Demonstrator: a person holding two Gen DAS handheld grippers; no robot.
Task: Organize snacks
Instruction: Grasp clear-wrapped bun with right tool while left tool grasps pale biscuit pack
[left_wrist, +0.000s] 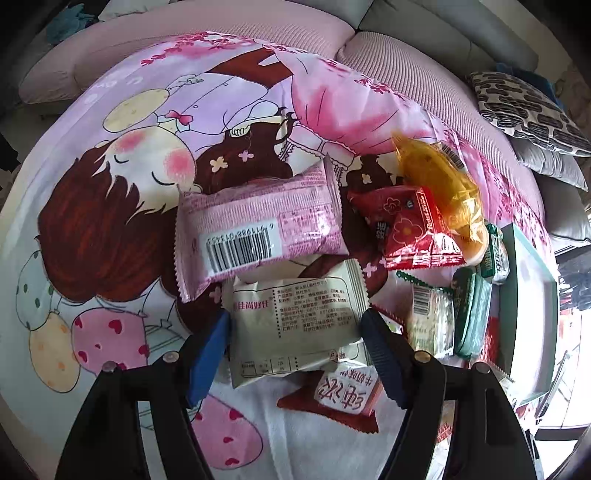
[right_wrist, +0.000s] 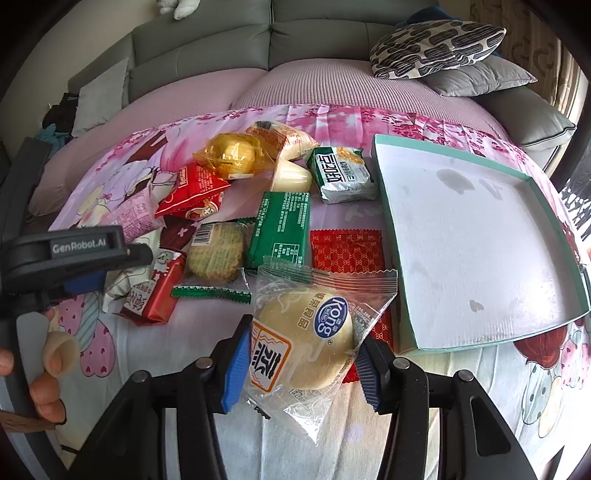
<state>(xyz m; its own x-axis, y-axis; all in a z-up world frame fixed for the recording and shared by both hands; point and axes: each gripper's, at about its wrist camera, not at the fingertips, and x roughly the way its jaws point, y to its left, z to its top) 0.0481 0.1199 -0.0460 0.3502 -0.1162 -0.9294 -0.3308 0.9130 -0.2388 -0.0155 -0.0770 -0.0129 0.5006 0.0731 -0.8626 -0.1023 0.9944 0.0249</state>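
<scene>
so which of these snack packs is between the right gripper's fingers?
The clear-wrapped round bun with the blue Kong label, between the right gripper fingers. The other snacks lie farther up the cloth.

teal-rimmed tray (right_wrist: 524, 181); pink packet (left_wrist: 258, 221); black-and-white patterned cushion (right_wrist: 436, 46)

Red pack (right_wrist: 345, 251): near end hidden under bun bag (right_wrist: 306, 332).
Tray (left_wrist: 532, 317): far side cut by lens edge.
Cream pack (left_wrist: 295, 325) print: blurred, unreadable.

Wrapped snacks (right_wrist: 236, 206) lie heaped on a cartoon bedsheet (right_wrist: 369, 218), just left of a shallow teal-rimmed tray (right_wrist: 388, 236).
</scene>
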